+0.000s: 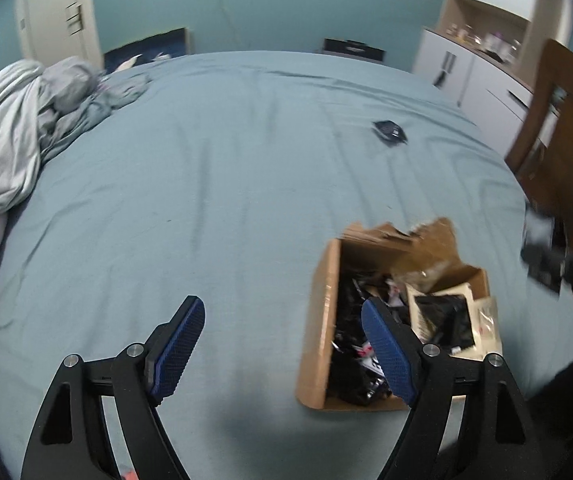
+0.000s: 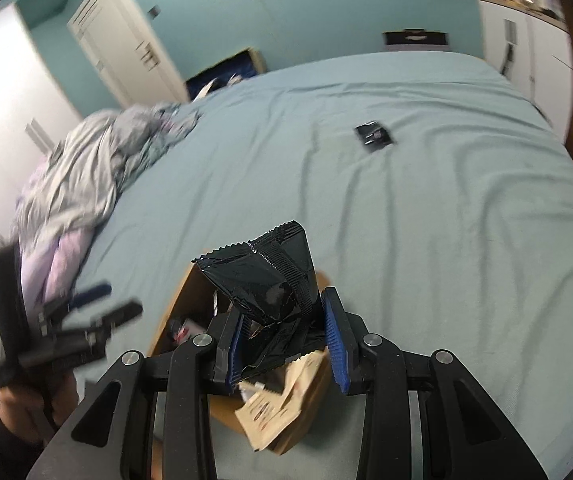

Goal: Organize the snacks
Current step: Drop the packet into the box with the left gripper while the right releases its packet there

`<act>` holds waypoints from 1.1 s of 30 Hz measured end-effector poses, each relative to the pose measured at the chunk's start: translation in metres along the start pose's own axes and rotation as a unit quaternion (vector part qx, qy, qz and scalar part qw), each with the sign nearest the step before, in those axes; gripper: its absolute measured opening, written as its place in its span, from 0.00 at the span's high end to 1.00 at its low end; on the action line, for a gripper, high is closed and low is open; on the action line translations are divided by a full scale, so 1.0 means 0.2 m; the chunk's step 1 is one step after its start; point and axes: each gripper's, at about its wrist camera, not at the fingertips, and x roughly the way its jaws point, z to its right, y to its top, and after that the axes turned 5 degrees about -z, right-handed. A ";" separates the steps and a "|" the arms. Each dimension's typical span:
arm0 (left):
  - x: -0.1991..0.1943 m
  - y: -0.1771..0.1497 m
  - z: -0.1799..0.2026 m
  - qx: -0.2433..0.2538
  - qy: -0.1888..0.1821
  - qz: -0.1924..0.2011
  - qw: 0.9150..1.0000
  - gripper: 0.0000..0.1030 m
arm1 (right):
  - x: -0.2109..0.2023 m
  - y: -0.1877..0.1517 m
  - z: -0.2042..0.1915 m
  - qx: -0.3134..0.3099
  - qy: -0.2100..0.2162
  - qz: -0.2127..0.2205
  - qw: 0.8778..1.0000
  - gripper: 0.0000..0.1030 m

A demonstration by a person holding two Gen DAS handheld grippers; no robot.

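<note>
Black snack packet (image 2: pixel 270 276) sits pinched between the right gripper (image 2: pixel 286 320) jaws, sticking up beyond their tips, above the cardboard box (image 1: pixel 320 320) of snacks. Left gripper (image 1: pixel 282 348) jaws stand wide apart with nothing between them; 1 small dark packet (image 1: pixel 389 131) lies far ahead on the bed (image 1: pixel 206 200).

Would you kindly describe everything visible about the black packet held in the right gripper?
The black packet is a glossy foil-like snack wrapper with zigzag-cut ends and a ribbed seam down its back. It is crumpled, stands roughly upright, pinched at its lower part between the blue fingers of the right gripper, above the open cardboard box.
</note>
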 end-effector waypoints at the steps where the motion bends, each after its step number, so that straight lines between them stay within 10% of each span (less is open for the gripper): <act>1: 0.00 0.00 0.00 -0.005 -0.002 0.001 1.000 0.21 | 0.01 0.00 -0.01 -0.008 0.003 -0.006 1.000 0.68; 8: -0.02 -0.01 -0.01 -0.007 -0.007 0.006 1.000 0.21 | 0.09 0.05 -0.13 -0.067 0.055 -0.049 0.995 0.64; 13: -0.03 -0.01 0.01 -0.003 -0.016 0.002 1.000 0.21 | 0.11 0.13 0.05 0.035 0.123 -0.050 0.991 0.25; 24: -0.02 0.00 0.09 0.025 -0.002 -0.001 1.000 0.21 | 0.08 0.43 0.37 0.059 -0.068 -0.015 0.996 0.24; 33: -0.02 0.05 0.12 0.037 -0.007 0.016 0.999 0.21 | 0.27 0.72 0.59 0.112 -0.087 -0.044 0.989 0.24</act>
